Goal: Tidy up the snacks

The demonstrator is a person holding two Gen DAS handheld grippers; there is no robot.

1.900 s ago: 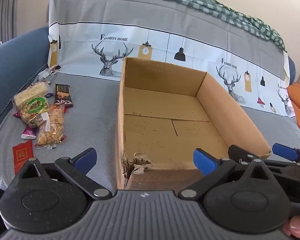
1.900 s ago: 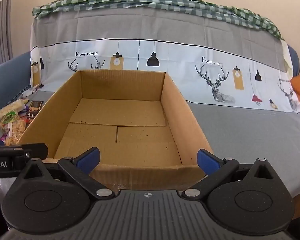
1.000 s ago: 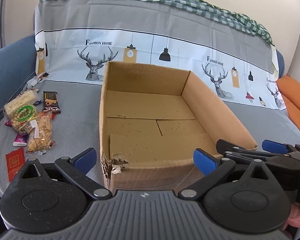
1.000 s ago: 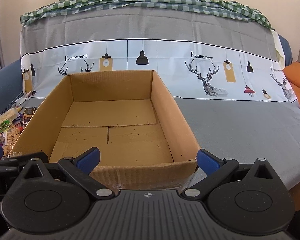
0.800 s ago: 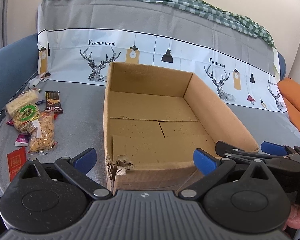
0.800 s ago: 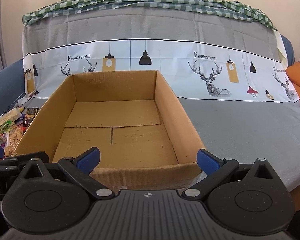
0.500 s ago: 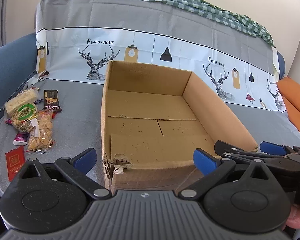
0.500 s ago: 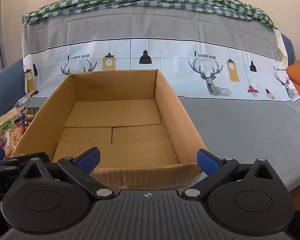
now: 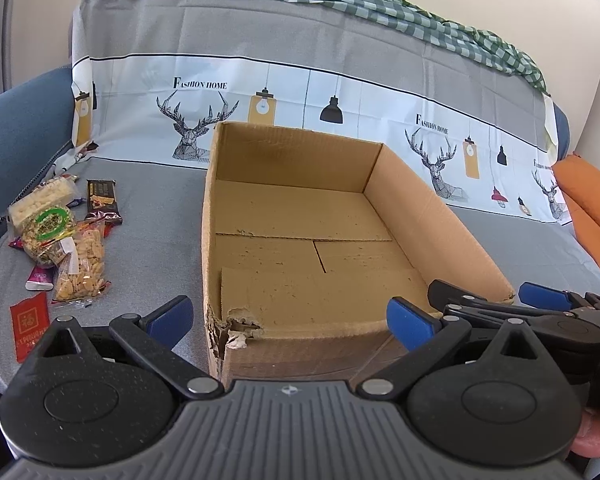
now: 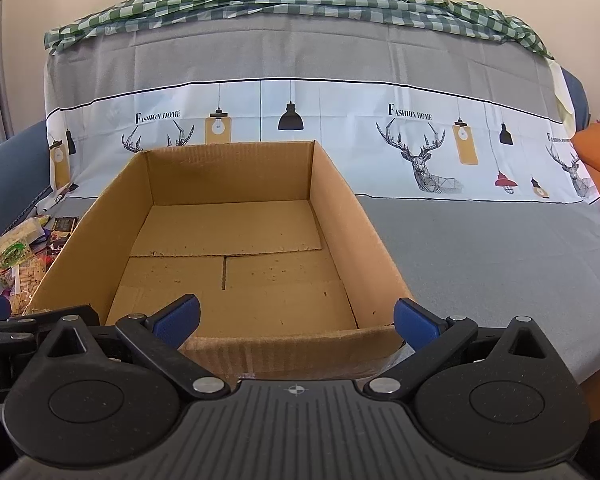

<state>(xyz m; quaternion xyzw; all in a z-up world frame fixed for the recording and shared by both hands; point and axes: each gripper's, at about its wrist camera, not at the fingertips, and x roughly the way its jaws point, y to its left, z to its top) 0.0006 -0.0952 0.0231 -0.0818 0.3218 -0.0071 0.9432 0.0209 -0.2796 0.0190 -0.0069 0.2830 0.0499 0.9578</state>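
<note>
Both grippers wait at the cardboard box (image 10: pixel 236 240) — jaws spread wide, holding nothing.
The left gripper (image 9: pixel 288 316) straddles the box's torn near-left corner; the right gripper (image 10: pixel 296 316) faces the box's near wall; the snack packets (image 9: pixel 64 240) lie on the grey sofa cover (image 9: pixel 152 232) — well left of both, beside the box.

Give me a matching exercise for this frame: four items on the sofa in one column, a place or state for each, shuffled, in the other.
1. cardboard box
2. red packet
3. dark bar wrapper
4. orange cushion

A. far right edge
B. far end of the snack pile
C. empty, near corner torn
D. nearest snack, flat on the cover

Pairs: 1-C, 2-D, 3-B, 4-A
</note>
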